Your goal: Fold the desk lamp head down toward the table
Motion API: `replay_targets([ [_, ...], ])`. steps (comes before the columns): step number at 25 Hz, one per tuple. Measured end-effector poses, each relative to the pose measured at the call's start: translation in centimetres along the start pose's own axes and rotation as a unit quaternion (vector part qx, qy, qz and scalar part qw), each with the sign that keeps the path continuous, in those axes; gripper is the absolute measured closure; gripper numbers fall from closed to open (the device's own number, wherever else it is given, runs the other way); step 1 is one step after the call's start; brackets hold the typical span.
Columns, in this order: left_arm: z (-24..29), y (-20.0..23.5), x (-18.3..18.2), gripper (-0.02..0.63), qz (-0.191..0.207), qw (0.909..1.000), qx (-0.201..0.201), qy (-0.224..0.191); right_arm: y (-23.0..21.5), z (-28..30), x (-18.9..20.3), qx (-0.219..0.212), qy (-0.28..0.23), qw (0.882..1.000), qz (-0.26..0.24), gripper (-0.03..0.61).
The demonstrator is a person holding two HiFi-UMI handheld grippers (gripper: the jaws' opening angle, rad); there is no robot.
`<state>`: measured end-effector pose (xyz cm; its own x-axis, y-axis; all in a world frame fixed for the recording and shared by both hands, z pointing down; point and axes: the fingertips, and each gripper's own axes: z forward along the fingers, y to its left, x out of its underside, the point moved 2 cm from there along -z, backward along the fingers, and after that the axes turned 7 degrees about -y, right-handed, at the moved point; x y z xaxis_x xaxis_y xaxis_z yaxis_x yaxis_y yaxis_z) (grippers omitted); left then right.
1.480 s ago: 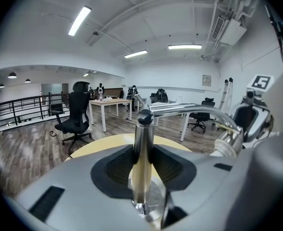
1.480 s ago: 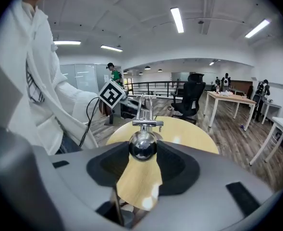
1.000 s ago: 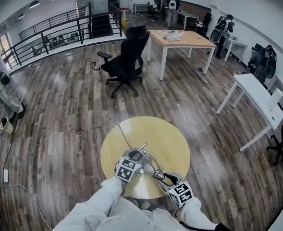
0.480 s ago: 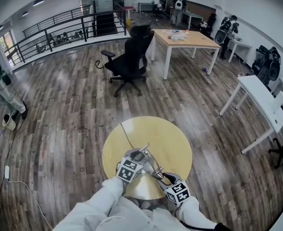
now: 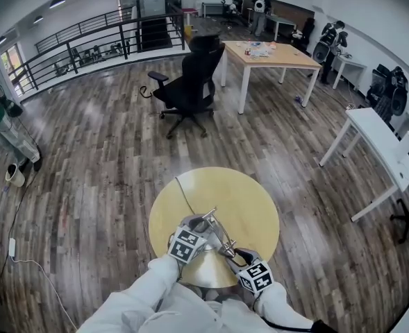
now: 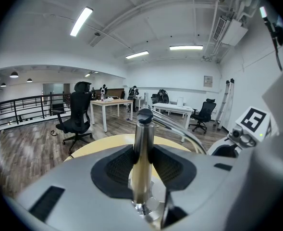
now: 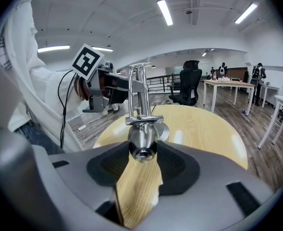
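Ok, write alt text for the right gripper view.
The right gripper is shut on the desk lamp head, a rounded metal piece held over a round wooden table. The lamp's chrome arm rises behind it.

Chrome-silver lamp (image 5: pixel 218 233); pale yellow wood-grain table (image 5: pixel 246 196); brown plank floor (image 5: pixel 107 151)

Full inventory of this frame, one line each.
desk lamp: 1, silver, on the round table's near side
round table: 1, light wood, centre of head view
office chair: 1, black, floor beyond the table
long table: 1, wood top, white legs, behind the chair
white desks: at least 2, right wall
railing: 1, black, far left
people: several, mostly dark clothes, far end
left gripper: 1, grey, shut on the lamp's post
right gripper: 1, grey, shut on the lamp's head
sleeves: 2, white, bottom edge
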<state>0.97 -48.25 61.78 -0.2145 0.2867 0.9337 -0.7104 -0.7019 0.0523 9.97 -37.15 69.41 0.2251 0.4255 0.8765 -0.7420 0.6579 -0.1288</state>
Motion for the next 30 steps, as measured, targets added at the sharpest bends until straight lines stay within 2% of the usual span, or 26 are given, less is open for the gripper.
replay_targets([
  [18,-0.2,0.0,-0.7,0.492,-0.001,0.9997,-0.017,-0.015,0.1,0.5,0.2,0.006,-0.007,1.0,-0.002,0.391],
  [23,-0.9,0.3,-0.4,0.492,0.01,0.9981,-0.039,-0.046,0.3,-0.4,0.0,0.016,-0.03,0.999,-0.008,0.391],
  [27,-3.7,0.0,0.0,0.492,-0.007,0.9937,-0.076,-0.082,-1.3,-3.3,0.2,0.045,-0.061,0.996,0.044,0.391],
  [30,-6.5,0.4,0.0,0.492,-0.038,0.9857,-0.128,-0.104,-3.0,-5.9,-2.0,0.093,-0.123,0.982,0.105,0.391],
])
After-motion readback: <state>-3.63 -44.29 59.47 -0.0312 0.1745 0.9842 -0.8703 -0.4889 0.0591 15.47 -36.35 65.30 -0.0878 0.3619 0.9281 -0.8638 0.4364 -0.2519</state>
